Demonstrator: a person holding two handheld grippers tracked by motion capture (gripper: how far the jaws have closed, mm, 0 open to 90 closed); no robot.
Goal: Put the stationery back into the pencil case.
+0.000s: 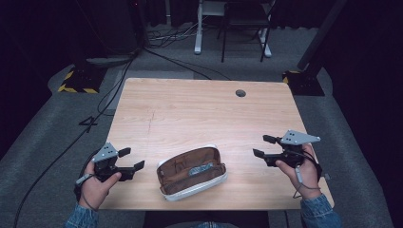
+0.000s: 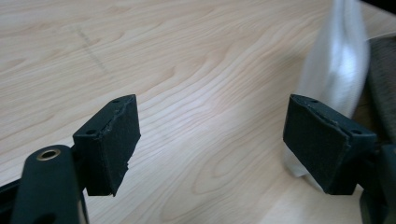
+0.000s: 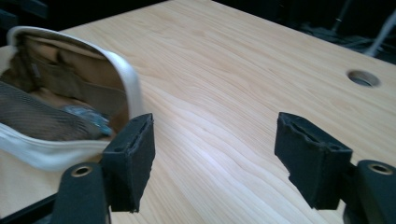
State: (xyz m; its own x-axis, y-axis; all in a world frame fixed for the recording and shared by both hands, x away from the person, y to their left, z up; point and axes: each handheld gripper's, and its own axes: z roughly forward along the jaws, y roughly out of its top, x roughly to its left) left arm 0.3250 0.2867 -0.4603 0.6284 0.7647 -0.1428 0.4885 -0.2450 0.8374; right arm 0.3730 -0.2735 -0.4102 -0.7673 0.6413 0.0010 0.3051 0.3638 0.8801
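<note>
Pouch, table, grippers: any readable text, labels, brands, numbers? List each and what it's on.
None readable.
Open pouch: no legible print on its white shell or brown lining; a bluish item sits under the mesh pocket, too blurred to tell whether it bears text.
Wooden table: bare grain, no markings.
Left gripper and right gripper: no lettering visible on pads or grey plates.
Floor bases: yellow-black hazard stripes, no words.

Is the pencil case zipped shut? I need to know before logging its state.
No, the pencil case lies open, its brown lining showing.
</note>
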